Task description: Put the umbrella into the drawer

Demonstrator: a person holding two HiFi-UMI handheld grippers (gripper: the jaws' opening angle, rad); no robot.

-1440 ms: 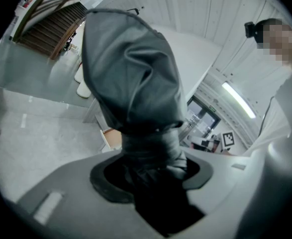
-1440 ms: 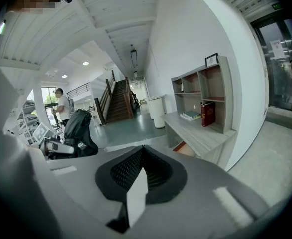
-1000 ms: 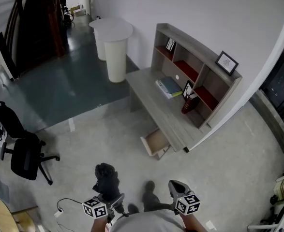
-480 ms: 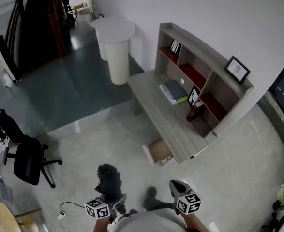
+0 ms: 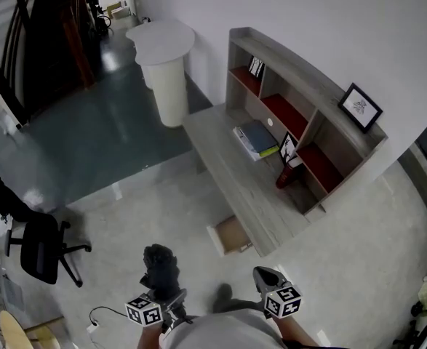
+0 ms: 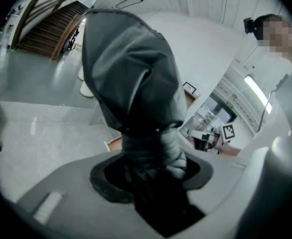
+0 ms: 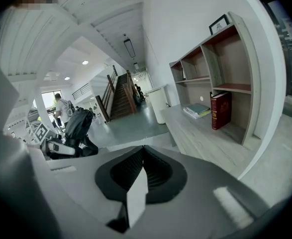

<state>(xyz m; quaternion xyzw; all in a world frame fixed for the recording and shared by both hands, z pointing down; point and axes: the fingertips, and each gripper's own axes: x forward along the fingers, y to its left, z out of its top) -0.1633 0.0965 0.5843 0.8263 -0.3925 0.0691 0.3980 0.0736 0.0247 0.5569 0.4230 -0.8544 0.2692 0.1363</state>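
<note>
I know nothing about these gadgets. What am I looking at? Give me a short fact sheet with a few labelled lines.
Left gripper: shut on a folded dark umbrella
Right gripper: jaws together, nothing held
Drawer: pulled open below the desk
On the desk: stacked books; a red book standing in the shelf unit
On the shelf unit: a framed picture
Progress: umbrella not yet in the drawer

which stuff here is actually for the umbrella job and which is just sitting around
For the job: folded dark grey fabric umbrella, clamped in the left gripper; open wooden drawer under the grey wooden desk.
Lying about: red book, stacked books, black-framed picture, black office chair, white round table.
</note>
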